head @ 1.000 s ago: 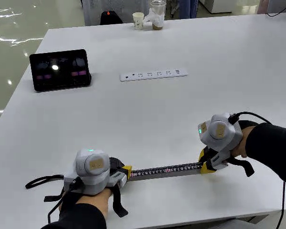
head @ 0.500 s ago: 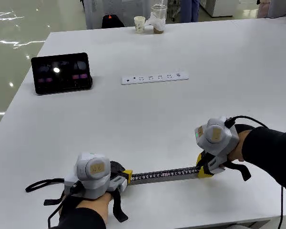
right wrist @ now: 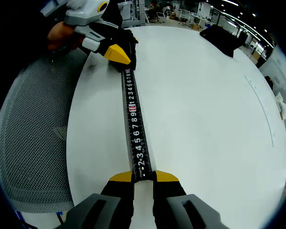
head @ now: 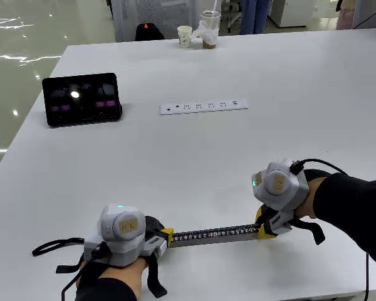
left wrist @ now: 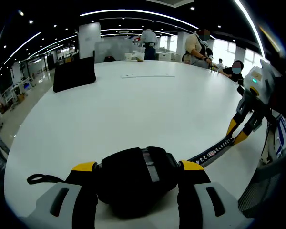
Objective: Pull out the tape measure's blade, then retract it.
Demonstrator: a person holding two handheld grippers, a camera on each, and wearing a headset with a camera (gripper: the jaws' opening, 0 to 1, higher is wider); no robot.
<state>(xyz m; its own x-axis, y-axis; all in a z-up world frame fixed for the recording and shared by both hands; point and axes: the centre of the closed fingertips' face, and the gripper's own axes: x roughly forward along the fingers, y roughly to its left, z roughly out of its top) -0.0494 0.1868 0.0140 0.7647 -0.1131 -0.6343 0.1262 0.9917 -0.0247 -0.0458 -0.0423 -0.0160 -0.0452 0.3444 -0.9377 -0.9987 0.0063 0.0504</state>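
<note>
While the head view is looking down on the white table [head: 194,163], the tape measure's blade [head: 213,235] is lying flat near its front edge, running left to right. The left gripper [head: 160,239] is clamping the black case [head: 151,222]; the right gripper [head: 262,227] is pinching the blade's tip. In the left gripper view, the blade is leaving the case toward the right. In the right gripper view, it is stretching straight ahead, numerals up.

Gripped black rounded tape measure case [left wrist: 133,183] between yellow-tipped jaws of left gripper [left wrist: 138,167] on white tabletop [left wrist: 133,109]; saw dark numbered blade [left wrist: 214,151] stretched rightward, reaching right gripper [left wrist: 237,133].
</note>
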